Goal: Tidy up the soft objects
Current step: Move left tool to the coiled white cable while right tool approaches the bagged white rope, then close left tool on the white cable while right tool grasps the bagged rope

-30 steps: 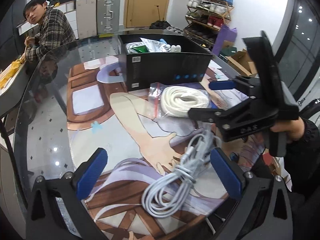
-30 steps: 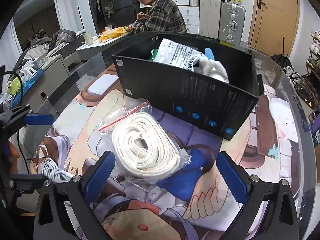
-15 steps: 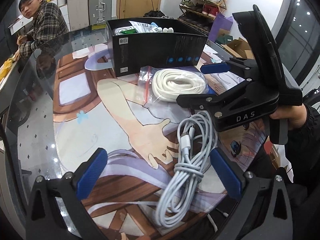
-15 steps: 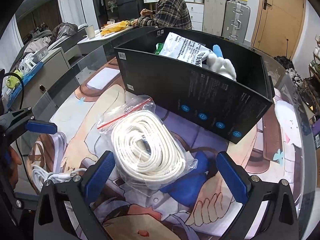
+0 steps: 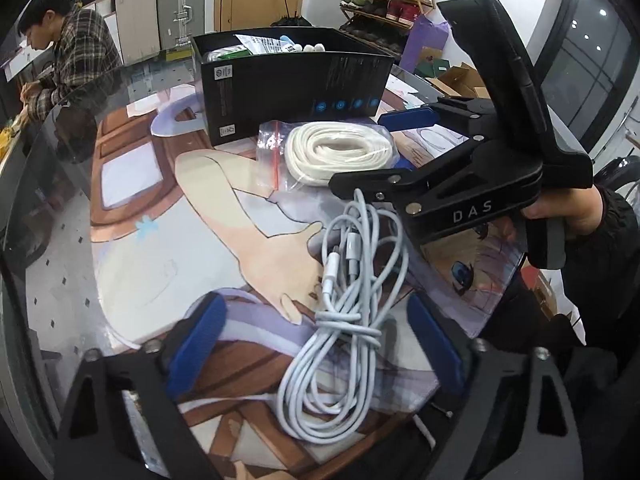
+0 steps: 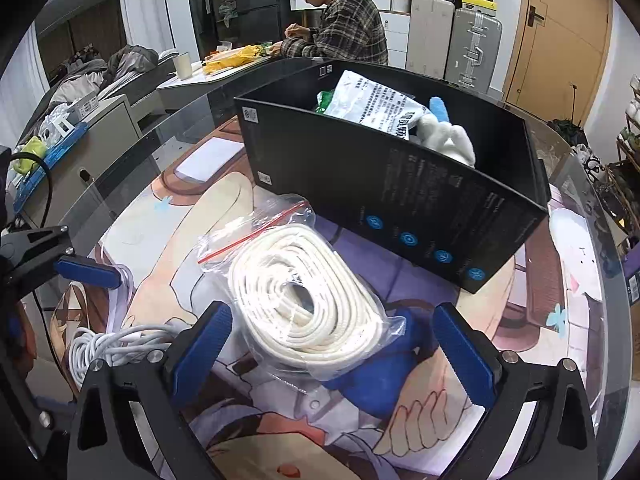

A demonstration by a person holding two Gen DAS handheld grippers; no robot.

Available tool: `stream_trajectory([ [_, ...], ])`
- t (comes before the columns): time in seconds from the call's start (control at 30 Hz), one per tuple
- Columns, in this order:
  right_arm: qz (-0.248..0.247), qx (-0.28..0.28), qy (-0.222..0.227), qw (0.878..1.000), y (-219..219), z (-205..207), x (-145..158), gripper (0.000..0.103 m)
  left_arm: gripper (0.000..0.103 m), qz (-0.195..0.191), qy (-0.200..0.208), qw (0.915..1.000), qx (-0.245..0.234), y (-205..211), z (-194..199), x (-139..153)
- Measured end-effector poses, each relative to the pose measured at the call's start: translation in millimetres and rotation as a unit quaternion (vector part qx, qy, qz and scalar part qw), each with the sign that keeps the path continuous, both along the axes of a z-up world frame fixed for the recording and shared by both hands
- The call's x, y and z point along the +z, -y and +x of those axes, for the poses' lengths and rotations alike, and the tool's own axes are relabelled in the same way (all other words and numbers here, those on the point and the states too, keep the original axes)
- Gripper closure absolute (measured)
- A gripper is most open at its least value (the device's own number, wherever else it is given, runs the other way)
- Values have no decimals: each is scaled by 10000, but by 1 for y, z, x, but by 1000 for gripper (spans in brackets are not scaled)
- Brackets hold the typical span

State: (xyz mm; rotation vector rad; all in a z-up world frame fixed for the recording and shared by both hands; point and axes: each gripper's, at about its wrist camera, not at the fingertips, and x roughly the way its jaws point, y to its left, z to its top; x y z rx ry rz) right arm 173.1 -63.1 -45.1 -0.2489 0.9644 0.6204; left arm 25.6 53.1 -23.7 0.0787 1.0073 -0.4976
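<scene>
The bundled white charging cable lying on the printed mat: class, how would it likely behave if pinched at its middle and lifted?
The bundled white charging cable would probably sag, since its loops are thin and loose. The wrap around its waist may keep it together, yet the free plug ends would likely dangle. It looks light, so it should lift easily.

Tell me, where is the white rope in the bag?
The bagged white rope lies on the picture mat, just before the black box, between the right gripper's open fingers.

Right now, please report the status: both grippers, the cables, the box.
Left gripper closing around grey cable bundle, not gripping. Right gripper open over bagged white cord. Black box ahead, unobstructed.
</scene>
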Motion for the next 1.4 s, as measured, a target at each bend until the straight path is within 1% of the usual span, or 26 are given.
stream_trajectory([
  [0.03,-3,7,10,10000,0,0,-1,3,19,-10,28,10000,12,-1,0,0],
  [0.07,-10,8,2,10000,0,0,-2,8,25,-19,65,10000,32,-3,1,0],
  [0.1,0,14,-34,10000,0,1,-3,13,29,0,109,9999,56,-5,1,0],
  [0.13,14,0,12,10000,0,1,-2,14,34,20,138,9999,68,-6,2,1],
  [0.17,28,3,14,10000,0,1,-2,17,39,11,159,9998,87,-8,2,1],
  [0.2,40,2,15,10000,0,1,-2,19,40,5,174,9998,100,-9,2,1],
  [0.3,72,-30,45,10000,3,0,-1,22,48,17,245,9996,138,-12,4,1],
  [0.37,95,-57,63,9999,5,-1,-1,23,56,8,275,9995,164,-12,5,1],
  [0.4,107,-68,70,9999,5,-1,-1,24,58,-13,285,9994,180,-13,6,1],
  [0.47,109,-69,96,9999,5,-2,0,25,70,-42,287,9994,194,-13,7,1],
  [0.5,120,-61,101,9999,5,-2,0,27,74,-55,288,9994,181,-13,7,1],
  [0.53,127,-53,106,9999,5,-3,0,28,76,-65,289,9994,177,-14,8,1],
  [0.7,180,17,145,9997,6,-5,2,41,76,-103,312,9993,161,-13,8,1],
  [0.87,215,-4,188,9996,11,-8,3,48,76,-125,305,9993,195,-13,7,1],
  [1.4,170,15,174,9997,17,-9,4,49,76,-131,304,9993,200,-13,6,1],
])
